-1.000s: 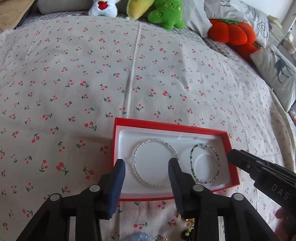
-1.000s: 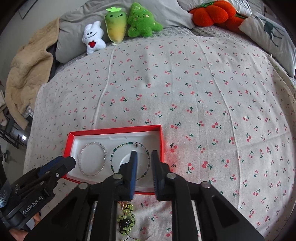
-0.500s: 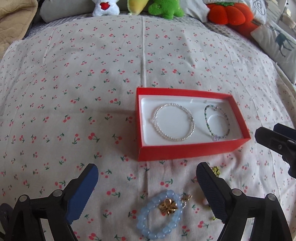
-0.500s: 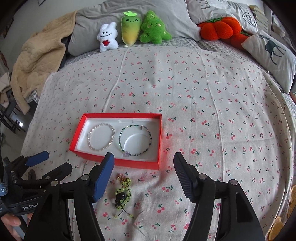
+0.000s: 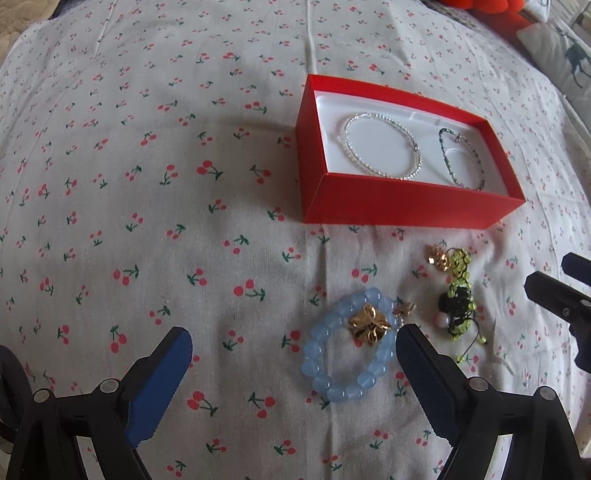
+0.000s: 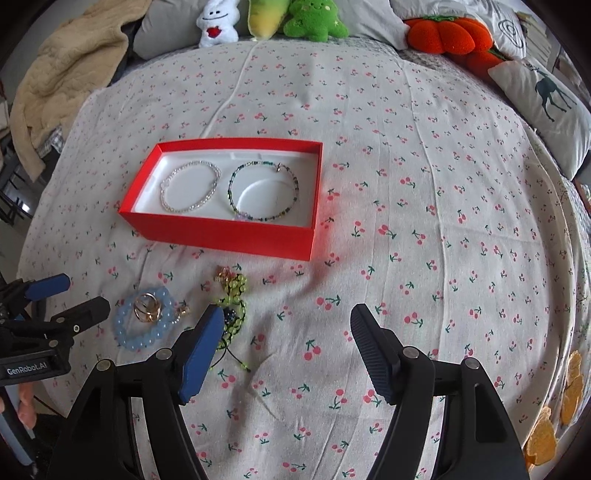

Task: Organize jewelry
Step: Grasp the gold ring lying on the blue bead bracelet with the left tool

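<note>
A red box with a white liner lies on the cherry-print bedspread. It holds a clear bead bracelet and a dark green bead bracelet. In front of the box lie a light blue bead bracelet with a gold piece on it, and a green and black beaded item. My left gripper is open and empty, near the blue bracelet. My right gripper is open and empty, next to the green item.
Plush toys, an orange pumpkin cushion and a deer pillow line the far side of the bed. A beige blanket lies at the far left. Orange patches show at the right edge.
Both grippers have pulled back from the box and opened wide. The loose jewelry in front of the box has come into view.
</note>
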A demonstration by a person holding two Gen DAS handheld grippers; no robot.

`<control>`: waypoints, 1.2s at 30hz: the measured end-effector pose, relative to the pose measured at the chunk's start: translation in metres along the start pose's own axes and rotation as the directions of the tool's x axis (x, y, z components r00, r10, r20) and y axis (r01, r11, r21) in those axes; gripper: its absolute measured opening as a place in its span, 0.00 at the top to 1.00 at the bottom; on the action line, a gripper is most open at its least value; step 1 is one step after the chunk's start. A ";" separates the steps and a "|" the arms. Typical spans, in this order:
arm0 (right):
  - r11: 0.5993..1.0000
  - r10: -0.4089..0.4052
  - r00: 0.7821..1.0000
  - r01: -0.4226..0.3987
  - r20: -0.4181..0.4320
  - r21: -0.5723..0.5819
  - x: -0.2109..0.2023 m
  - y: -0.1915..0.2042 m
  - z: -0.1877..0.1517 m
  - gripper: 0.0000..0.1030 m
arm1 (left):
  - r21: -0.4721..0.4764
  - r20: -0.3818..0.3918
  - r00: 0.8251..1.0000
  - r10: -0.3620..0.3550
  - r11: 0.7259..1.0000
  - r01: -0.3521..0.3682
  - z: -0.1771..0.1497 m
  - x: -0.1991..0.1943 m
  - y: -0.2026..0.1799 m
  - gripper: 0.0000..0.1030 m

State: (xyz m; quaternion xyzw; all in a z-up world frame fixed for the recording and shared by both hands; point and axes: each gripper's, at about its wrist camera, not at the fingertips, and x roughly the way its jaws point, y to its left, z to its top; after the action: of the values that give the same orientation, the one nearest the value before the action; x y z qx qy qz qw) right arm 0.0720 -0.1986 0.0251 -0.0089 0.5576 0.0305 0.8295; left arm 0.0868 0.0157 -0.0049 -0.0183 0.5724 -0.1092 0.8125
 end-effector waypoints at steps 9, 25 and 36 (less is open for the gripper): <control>1.000 0.006 0.996 -0.003 -0.091 0.028 0.018 0.000 -0.006 0.28 | -0.043 -0.066 0.995 -0.080 0.996 0.077 -0.004 0.011 -0.003 0.11; 0.985 0.083 0.988 -0.062 -0.128 0.160 0.031 -0.013 -0.001 0.28 | -0.098 -0.094 0.985 -0.145 0.986 0.136 0.004 0.034 -0.028 0.65; 0.985 0.089 0.987 -0.068 -0.133 0.158 0.034 -0.013 0.001 0.28 | -0.103 -0.107 0.989 -0.106 0.990 0.095 0.005 0.045 -0.033 0.72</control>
State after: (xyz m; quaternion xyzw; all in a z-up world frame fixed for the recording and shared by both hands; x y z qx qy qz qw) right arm 0.0864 -0.2100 -0.0066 0.0747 0.6151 0.0195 0.7847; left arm 0.1013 -0.0257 -0.0401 -0.0804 0.6203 -0.1228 0.7705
